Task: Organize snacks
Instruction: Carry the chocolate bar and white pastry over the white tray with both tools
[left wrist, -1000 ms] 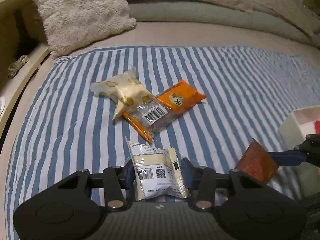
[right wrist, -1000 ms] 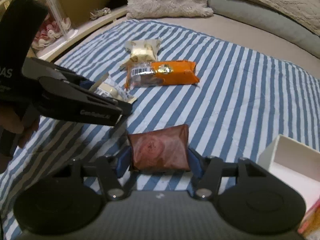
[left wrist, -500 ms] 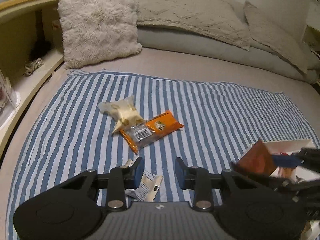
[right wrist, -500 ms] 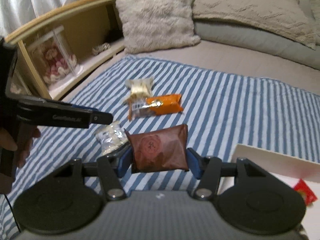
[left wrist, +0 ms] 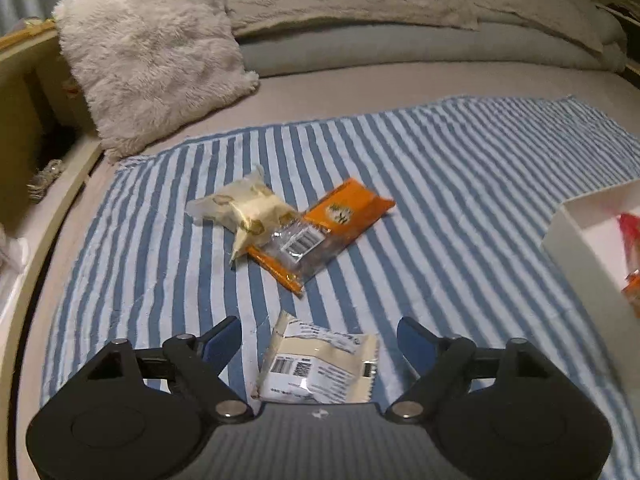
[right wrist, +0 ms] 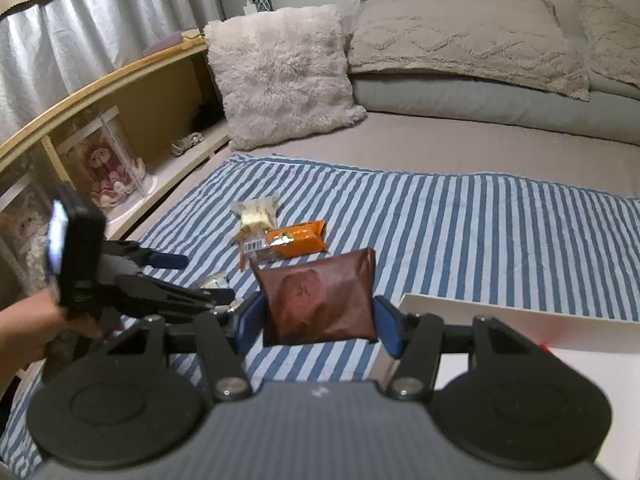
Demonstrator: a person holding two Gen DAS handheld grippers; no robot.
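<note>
Gripping a brown snack packet (right wrist: 318, 296), the right gripper (right wrist: 318, 322) hangs over the striped blanket (right wrist: 460, 232); the left gripper's (left wrist: 318, 338) fingers are opening, clear of a white packet (left wrist: 320, 364).

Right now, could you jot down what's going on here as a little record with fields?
Setting: striped cloth spread on a bed
Left gripper: jaws opening, white snack packet lying between them, not pressed
Right gripper: clamped on brown snack packet, held above the cloth
Loose snacks: cream packet partly overlapping orange packet
Container: white box, red wrapper inside
</note>
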